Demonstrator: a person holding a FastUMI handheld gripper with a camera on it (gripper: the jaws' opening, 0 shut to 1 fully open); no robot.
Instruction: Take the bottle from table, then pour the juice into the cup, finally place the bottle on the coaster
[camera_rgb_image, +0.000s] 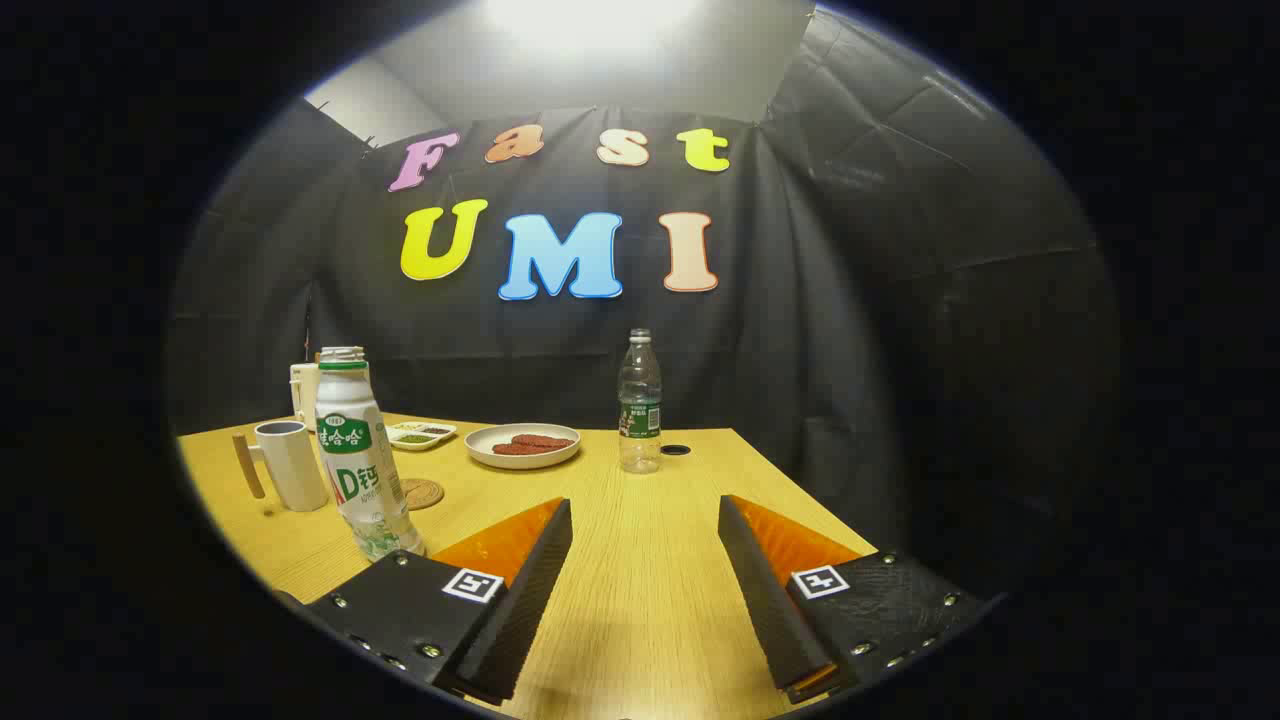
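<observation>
Bottle (360, 455) of juice stands uncapped at lower left of the frame on the counter (640, 560), beside the cup (290, 465) and coaster (422, 493). The tongs (645, 560) gape released, grasping nothing; pickup pending, calling for a leftward swing to straddle it.

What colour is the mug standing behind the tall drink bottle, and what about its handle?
Gripper view: white cylindrical mug, light wooden handle.
</observation>
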